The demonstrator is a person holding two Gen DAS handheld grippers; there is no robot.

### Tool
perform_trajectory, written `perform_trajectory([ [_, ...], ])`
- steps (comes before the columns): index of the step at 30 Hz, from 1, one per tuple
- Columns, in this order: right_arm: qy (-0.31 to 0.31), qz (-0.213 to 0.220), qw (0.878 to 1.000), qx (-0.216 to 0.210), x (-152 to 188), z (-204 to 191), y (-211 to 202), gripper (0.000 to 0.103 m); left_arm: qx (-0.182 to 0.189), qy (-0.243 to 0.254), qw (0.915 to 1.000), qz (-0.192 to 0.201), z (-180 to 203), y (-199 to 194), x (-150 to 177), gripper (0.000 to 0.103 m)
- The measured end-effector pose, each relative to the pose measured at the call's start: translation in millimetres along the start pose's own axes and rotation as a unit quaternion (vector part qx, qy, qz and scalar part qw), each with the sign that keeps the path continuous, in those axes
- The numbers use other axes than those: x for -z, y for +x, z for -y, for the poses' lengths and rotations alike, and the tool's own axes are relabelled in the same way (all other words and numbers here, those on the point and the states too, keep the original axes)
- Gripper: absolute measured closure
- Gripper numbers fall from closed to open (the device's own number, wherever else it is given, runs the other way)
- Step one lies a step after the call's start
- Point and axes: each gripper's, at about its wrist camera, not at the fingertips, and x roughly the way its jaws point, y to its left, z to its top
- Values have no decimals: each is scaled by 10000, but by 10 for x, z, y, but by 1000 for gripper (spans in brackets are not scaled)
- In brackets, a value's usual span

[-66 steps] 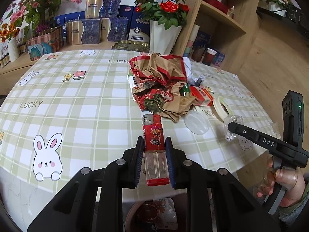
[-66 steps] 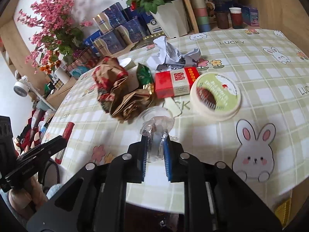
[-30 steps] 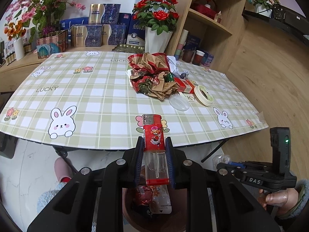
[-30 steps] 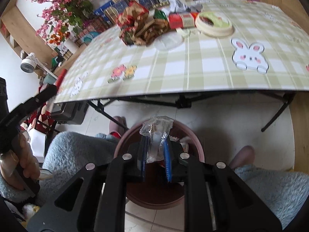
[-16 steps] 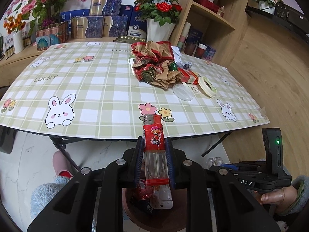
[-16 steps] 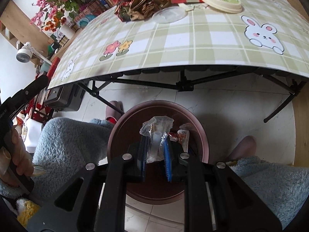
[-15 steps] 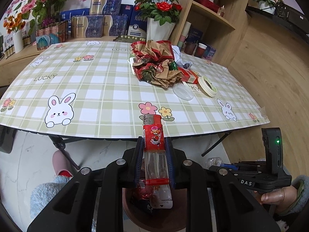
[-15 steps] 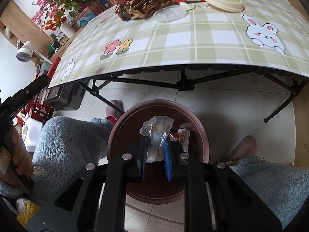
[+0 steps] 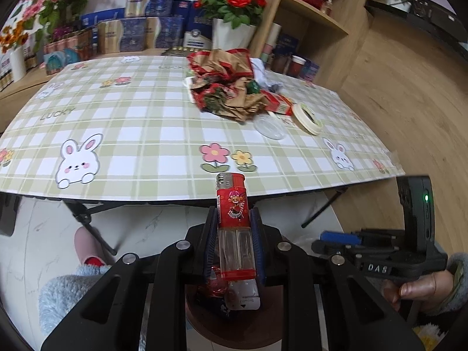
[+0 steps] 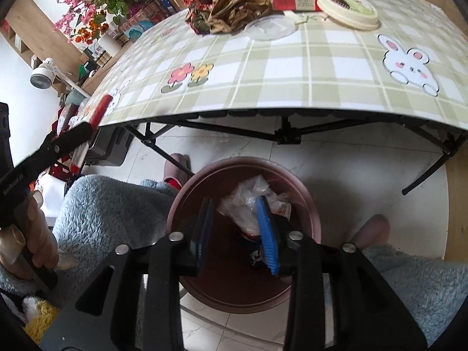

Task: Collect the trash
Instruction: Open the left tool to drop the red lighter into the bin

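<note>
Wrapper let go over the bin

Clear plastic wrapper [image 10: 248,204] hangs above the brown bin [image 10: 307,204] as the right tool [image 10: 237,234] has just spread; the left tool [image 9: 234,242] pinches a red lighter [image 9: 233,222] beyond the surface's [image 9: 146,134] near edge, apparently next to drop.

"LUCKY" on the tablecloth [image 9: 55,113]; seemingly "DAS" on the right tongs [image 9: 339,238].

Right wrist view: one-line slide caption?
Right gripper, jaws just opened, releases a clear plastic wrapper over the brown bin on the floor below the table edge.
</note>
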Motion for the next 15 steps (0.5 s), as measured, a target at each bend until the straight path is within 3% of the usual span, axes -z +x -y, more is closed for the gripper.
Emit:
perform_trajectory([
  [4,-81,155,9998,31,-16,0,-66,59,78,159,9998,-5,43,24,29,81],
  [6,-167,298,9993,120,-24,-11,-115,46,107,204,9997,6,42,30,45,81],
  [10,-554,658,9957,346,-44,-84,-223,33,125,234,9996,7,20,44,76,81],
  [12,-854,886,9906,591,-55,-138,-294,17,156,213,9996,-16,9,64,97,81],
  [15,-1146,1309,9805,913,-50,-178,-410,7,231,225,9995,-53,2,102,133,81],
])
